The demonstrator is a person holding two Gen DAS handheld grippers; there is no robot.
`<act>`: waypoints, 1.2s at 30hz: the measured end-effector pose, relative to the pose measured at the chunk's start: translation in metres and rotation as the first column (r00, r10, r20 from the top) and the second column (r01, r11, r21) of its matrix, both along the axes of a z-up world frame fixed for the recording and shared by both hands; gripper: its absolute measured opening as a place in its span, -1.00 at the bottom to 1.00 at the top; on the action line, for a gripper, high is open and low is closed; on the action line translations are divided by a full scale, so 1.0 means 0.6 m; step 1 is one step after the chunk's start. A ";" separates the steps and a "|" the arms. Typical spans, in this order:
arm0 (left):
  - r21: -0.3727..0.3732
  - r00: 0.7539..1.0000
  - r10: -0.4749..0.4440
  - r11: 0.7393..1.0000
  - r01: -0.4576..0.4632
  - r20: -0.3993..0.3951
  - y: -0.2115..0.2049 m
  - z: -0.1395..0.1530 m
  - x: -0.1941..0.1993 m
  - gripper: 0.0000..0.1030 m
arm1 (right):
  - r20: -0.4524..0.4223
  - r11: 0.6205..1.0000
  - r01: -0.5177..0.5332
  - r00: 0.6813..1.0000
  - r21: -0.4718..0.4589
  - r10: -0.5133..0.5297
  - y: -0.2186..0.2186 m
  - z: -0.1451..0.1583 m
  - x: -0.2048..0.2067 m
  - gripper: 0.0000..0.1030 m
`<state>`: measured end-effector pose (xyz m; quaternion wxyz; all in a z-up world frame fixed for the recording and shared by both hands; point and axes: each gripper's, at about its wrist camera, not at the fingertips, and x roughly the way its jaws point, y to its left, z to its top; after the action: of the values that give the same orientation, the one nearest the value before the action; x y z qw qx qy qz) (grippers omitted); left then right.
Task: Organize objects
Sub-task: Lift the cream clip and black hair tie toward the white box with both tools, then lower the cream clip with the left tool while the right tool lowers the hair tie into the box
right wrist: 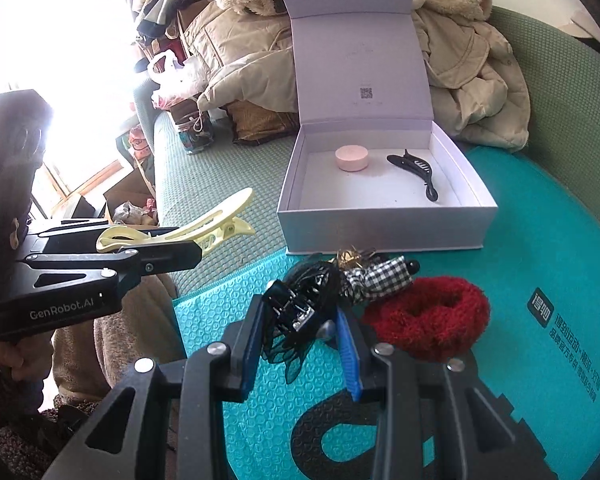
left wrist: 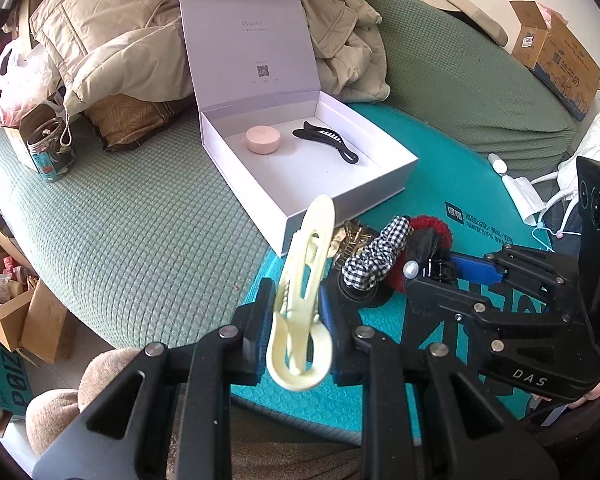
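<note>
On the green quilted sofa (left wrist: 112,248) sits a teal foam mat (right wrist: 540,216), and on that the open white cardboard gift box (left wrist: 384,184) with its lid flipped up, so that's where I'm dumping stuff. Inside already: a pink round puck-looking thing (left wrist: 263,140) and a black plastic hair clip (left wrist: 328,142), well apart from each other.

Between the box and me is the leftover pile: a fuzzy red scrunchie (right wrist: 432,316), a black-and-white gingham scrunchie (right wrist: 376,280) and some gold claw clip (right wrist: 354,256) I can barely make out.

My left gripper (left wrist: 296,320) is clamped tight on a pale yellow plastic duckbill clip (left wrist: 304,280), pinching it near the looped end. The clip's long axis runs straight out along the fingers, tip aimed at the near wall of the box, so the box lies dead ahead and a bit right.

My right gripper (right wrist: 300,320) is pinched narrow on a black lacy mesh hair clip (right wrist: 296,312), just off the pile.

Left one looks closer to the box, so I'd say yellow goes in first, and it needs to clear that front wall.
</note>
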<state>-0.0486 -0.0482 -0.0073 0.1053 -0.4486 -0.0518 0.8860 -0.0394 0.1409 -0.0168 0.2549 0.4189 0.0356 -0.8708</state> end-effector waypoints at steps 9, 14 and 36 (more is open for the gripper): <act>-0.017 1.000 0.003 1.000 -0.003 -0.006 -0.009 0.016 -0.055 -0.59 | -0.020 1.000 -0.005 1.000 -0.023 0.004 -0.008 0.012 -0.048 -0.34; -0.027 1.000 -0.003 1.000 0.003 0.004 -0.004 0.016 -0.092 -0.59 | -0.017 1.000 0.002 1.000 -0.019 -0.003 0.000 0.008 -0.079 -0.34; -0.037 0.998 -0.060 0.997 0.061 0.028 0.030 -0.009 -0.262 -0.59 | -0.026 0.999 0.036 0.999 0.007 -0.036 0.029 -0.008 -0.214 -0.34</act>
<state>-0.2057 -0.0304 -0.0126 0.1228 -0.4636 -0.0227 0.8772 -0.1678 0.1582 -0.0216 0.2372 0.4093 0.0347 -0.8804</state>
